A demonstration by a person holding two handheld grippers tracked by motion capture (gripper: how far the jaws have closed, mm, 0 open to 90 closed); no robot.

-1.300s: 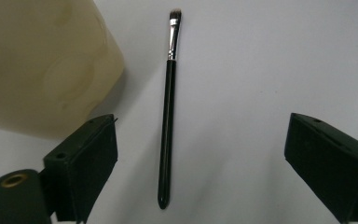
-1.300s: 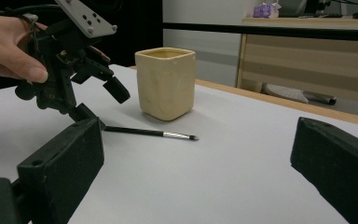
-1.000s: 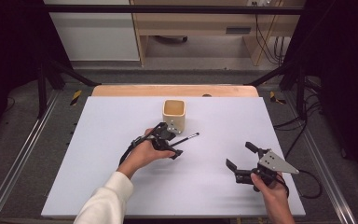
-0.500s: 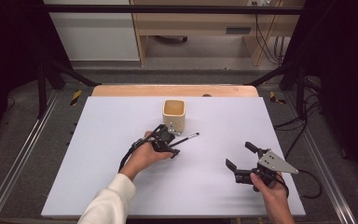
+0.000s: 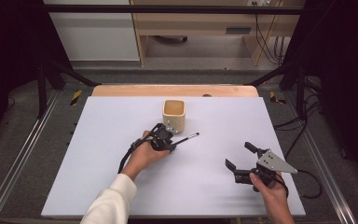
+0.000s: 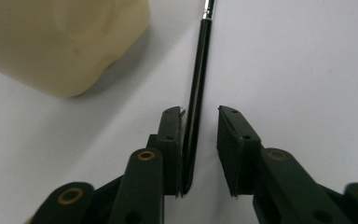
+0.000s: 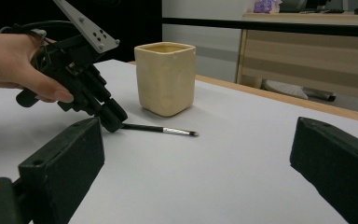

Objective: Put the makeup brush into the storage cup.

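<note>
High view shows the white table, then the cream cup, then the left gripper just in front of it. Its jaws have just been closing around the thin black brush; one pad touches the handle, the other stands apart. The brush lies flat, its silver-ferruled tip pointing away along the jaws. The right gripper rests wide open, empty, well apart.

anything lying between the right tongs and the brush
No, only bare table lies between the right tongs and the brush, as the high and right gripper views show.
</note>
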